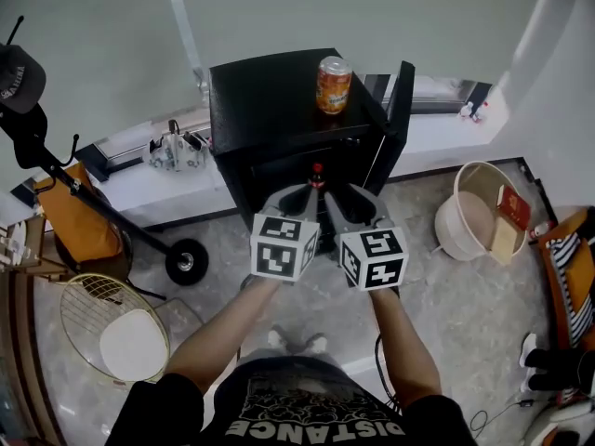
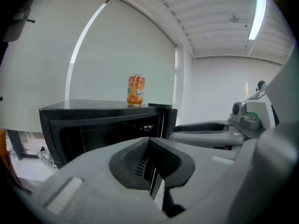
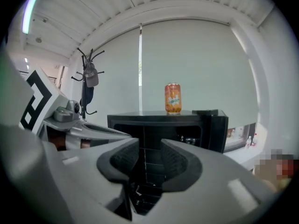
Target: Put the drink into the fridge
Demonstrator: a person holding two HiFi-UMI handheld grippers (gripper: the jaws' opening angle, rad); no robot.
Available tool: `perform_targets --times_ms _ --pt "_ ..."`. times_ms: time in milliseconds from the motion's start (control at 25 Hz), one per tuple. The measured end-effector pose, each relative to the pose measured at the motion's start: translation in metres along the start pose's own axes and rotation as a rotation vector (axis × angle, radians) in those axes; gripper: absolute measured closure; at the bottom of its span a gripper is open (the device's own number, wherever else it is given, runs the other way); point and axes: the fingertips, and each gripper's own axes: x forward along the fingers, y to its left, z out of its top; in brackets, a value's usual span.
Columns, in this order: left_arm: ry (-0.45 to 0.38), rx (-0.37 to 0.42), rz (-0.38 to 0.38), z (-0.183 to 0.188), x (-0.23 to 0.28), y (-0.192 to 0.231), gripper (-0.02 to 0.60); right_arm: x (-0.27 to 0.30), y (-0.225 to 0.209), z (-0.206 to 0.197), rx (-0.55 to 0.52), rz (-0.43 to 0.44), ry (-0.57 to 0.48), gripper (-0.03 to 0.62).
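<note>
An orange drink can (image 1: pixel 333 84) (image 2: pixel 136 90) (image 3: pixel 173 98) stands upright on top of a black mini fridge (image 1: pixel 270 100) (image 2: pixel 93 125) (image 3: pixel 140 120). The fridge door (image 1: pixel 401 98) (image 3: pixel 216 129) hangs open to the right, and the inside looks dark. Both grippers are held side by side in front of the fridge opening, below the can and apart from it. My left gripper (image 1: pixel 296 198) (image 2: pixel 149 160) is shut, its pads meeting with nothing between them. A clear gap shows between the pads of my right gripper (image 1: pixel 351 203) (image 3: pixel 150 160), which is open and empty.
A coat stand with a dark cap (image 1: pixel 23 77) leans at the left, its wheeled base (image 1: pixel 186 260) near the fridge. A wire stool with a white seat (image 1: pixel 116 333) is at the lower left. A beige bucket (image 1: pixel 469 221) holding boxes stands at the right. A low white ledge (image 1: pixel 139 179) runs behind the fridge.
</note>
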Motion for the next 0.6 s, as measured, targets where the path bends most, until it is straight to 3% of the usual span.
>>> perform_targets --times_ms 600 --pt "-0.062 0.014 -0.092 0.057 -0.006 0.028 0.577 0.022 0.001 0.066 0.001 -0.077 -0.061 0.444"
